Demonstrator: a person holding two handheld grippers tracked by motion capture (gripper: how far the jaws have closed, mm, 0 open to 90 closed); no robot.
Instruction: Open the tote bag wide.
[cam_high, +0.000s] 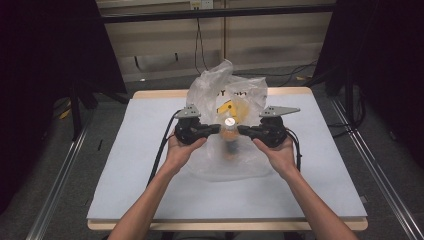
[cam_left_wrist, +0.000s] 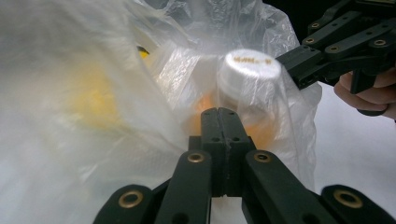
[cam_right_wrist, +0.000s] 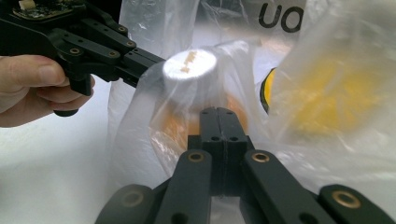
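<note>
Bag: thin clear plastic bag (cam_high: 226, 95) sits mid-table, you pinch its film from both sides.
Left gripper (cam_high: 216, 129): jaws pressed together on film.
Right gripper (cam_high: 241, 130): same, opposing.
Bottle: white-capped orange bottle (cam_high: 229, 131) inside, between your grippers; film likely held taut to open the mouth.

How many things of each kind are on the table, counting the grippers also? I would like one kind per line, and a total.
Grippers: 2, the left gripper and the right gripper, each shut on the plastic bag
Clear plastic bag: 1
White-capped bottle inside the bag: 1
Total: 4
A yellow patch also shows through the film; what it is cannot be told.
</note>
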